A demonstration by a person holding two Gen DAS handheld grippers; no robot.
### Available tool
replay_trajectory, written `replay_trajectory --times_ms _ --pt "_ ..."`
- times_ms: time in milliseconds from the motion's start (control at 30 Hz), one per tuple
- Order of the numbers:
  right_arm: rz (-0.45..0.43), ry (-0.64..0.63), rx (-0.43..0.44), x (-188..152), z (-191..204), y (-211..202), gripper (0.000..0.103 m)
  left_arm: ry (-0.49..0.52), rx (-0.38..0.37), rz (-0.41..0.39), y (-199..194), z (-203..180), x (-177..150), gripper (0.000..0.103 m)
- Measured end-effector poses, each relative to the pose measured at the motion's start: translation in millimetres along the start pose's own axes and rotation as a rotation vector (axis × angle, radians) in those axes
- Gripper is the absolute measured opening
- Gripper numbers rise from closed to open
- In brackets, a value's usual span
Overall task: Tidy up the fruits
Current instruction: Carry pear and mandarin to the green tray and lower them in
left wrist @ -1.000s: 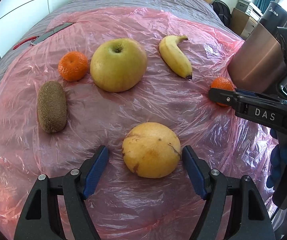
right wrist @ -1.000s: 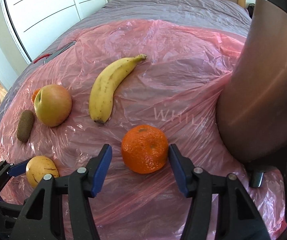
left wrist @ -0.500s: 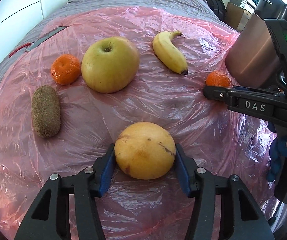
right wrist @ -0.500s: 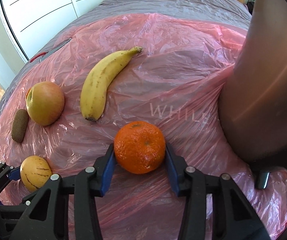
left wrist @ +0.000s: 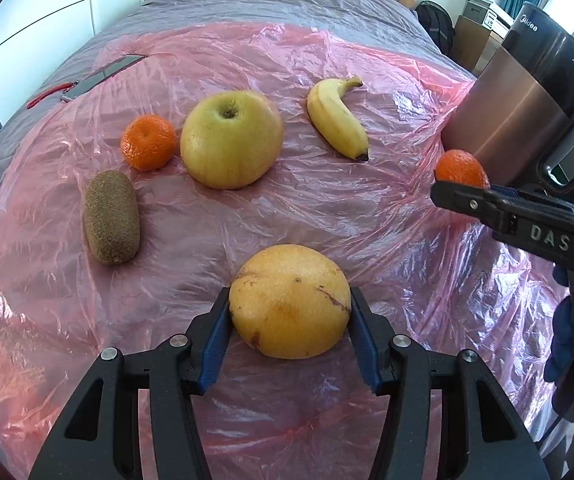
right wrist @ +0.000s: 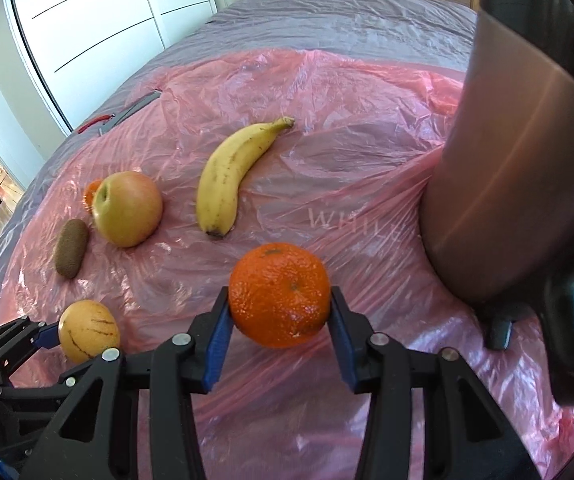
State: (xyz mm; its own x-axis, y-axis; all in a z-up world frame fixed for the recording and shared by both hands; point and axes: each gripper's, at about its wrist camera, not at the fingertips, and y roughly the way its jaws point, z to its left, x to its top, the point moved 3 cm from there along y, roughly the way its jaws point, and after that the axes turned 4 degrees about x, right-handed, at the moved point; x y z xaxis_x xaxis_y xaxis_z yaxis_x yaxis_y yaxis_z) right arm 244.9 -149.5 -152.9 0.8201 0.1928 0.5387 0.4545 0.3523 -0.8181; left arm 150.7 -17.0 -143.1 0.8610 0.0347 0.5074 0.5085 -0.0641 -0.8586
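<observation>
The left gripper (left wrist: 290, 334) pinches a yellow fruit (left wrist: 289, 301) between its blue pads, at the near edge of the pink sheet (left wrist: 387, 216). The right gripper (right wrist: 279, 334) pinches a mandarin (right wrist: 279, 294) near the sheet's right edge, just beside a steel kettle (right wrist: 515, 184). Farther out on the sheet lie a kiwi (left wrist: 111, 222), a second mandarin (left wrist: 149, 142) touching an apple (left wrist: 231, 145), and a banana (left wrist: 338, 118) toward the far right. The sheet covers a grey bed (left wrist: 287, 4).
</observation>
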Motion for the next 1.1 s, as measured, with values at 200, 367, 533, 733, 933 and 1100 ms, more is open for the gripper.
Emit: replay_trajectory --times_ms 200,367,533,733,933,1100 --pt "-0.015 0.002 0.023 -21 9 -35 0.011 -0.004 -0.003 -0.020 -21 -2 -5 0.049" --pt "-0.022 0.013 0.020 -43 7 -65 0.011 -0.008 -0.017 -0.037 -37 -8 -8 0.049" --pt "-0.035 0.033 0.003 -60 -1 -89 0.011 -0.006 -0.028 -0.066 -57 -17 -10 0.049" --pt "-0.066 0.052 -0.012 -77 -10 -122 0.011 0.022 -0.041 -0.092 -80 -32 -14 0.049" --pt "-0.093 0.074 -0.029 -96 -21 -148 0.011 0.060 -0.057 -0.115 -102 -53 -18 0.049" --pt "-0.125 0.097 -0.041 -105 -33 -167 0.011 0.092 -0.072 -0.129 -118 -73 -20 0.049"
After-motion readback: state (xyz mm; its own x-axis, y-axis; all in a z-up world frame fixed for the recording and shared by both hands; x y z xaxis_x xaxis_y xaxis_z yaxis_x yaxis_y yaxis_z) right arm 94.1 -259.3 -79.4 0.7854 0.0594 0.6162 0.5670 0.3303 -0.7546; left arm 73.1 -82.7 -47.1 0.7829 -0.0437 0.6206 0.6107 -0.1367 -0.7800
